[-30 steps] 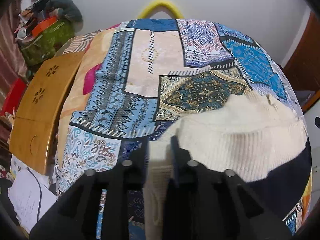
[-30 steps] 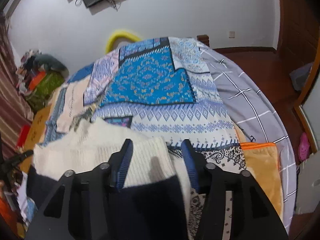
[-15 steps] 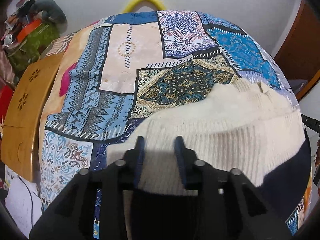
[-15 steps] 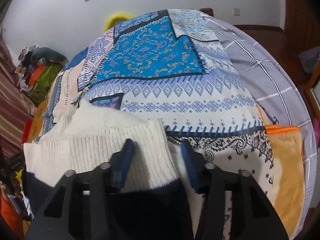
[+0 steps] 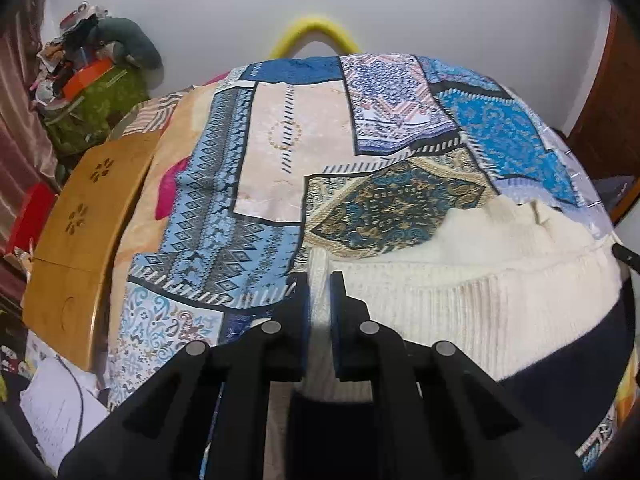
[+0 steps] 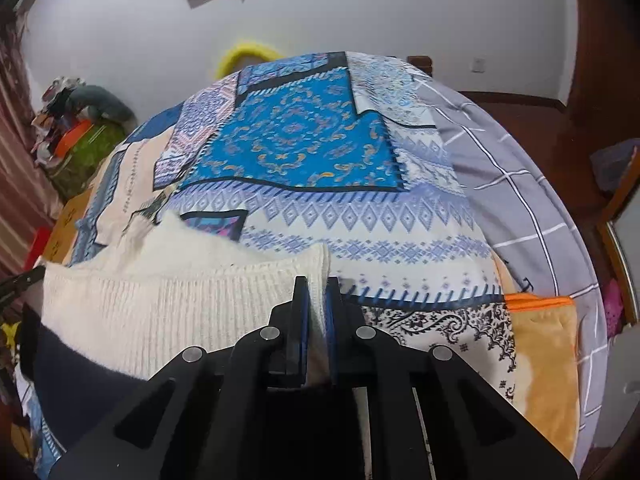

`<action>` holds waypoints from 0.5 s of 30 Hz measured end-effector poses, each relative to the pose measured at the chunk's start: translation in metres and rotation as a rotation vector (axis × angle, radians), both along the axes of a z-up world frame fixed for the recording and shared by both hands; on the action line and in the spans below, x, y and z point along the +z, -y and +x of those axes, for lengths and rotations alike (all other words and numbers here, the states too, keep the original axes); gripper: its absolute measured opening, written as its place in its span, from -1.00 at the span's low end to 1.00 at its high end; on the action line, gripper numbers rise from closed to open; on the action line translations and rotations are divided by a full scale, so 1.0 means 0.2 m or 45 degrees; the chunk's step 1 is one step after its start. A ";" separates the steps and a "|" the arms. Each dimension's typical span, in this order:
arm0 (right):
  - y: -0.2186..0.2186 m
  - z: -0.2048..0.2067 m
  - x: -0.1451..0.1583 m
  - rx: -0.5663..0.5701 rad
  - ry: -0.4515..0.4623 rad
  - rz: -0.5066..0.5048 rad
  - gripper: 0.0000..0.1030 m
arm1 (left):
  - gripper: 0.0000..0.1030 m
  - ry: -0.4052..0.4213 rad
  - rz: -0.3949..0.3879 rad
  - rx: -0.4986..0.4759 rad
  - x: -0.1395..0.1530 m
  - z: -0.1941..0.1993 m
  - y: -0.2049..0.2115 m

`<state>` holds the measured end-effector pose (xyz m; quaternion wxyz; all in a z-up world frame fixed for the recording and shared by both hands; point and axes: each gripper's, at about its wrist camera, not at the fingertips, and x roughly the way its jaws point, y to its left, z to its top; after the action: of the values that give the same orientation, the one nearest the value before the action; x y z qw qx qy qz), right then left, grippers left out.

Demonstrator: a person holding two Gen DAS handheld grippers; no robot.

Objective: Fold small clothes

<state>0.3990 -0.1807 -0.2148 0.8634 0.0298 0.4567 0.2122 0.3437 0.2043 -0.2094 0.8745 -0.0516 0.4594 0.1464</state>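
Observation:
A cream ribbed knit sweater (image 5: 480, 300) with a dark navy lower part (image 5: 560, 380) lies on the patchwork bedspread (image 5: 260, 184). My left gripper (image 5: 319, 292) is shut on the sweater's left ribbed corner. In the right wrist view the sweater (image 6: 160, 308) spreads to the left, and my right gripper (image 6: 316, 300) is shut on its right ribbed corner. The cloth under both grippers is hidden by their black bodies.
A wooden folding table (image 5: 80, 232) stands left of the bed, with a green bag and clutter (image 5: 92, 96) behind it and papers (image 5: 52, 404) on the floor. A grey checked sheet (image 6: 520, 184) and an orange blanket (image 6: 540, 360) lie at the right. A yellow hoop (image 5: 316, 32) leans on the wall.
Both grippers were open over the sweater's ribbed edge half a second ago. Both have now closed on its two corners, and the edge is drawn up between the fingers.

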 end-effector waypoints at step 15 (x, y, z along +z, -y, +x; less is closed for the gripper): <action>-0.02 -0.06 -0.04 0.028 -0.027 -0.039 -0.76 | -0.79 -0.038 -0.067 0.003 -0.10 -0.05 -0.02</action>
<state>0.3872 -0.1774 -0.2235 0.8565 0.0135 0.4693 0.2143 0.3343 0.2082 -0.2294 0.8657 -0.0731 0.4762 0.1362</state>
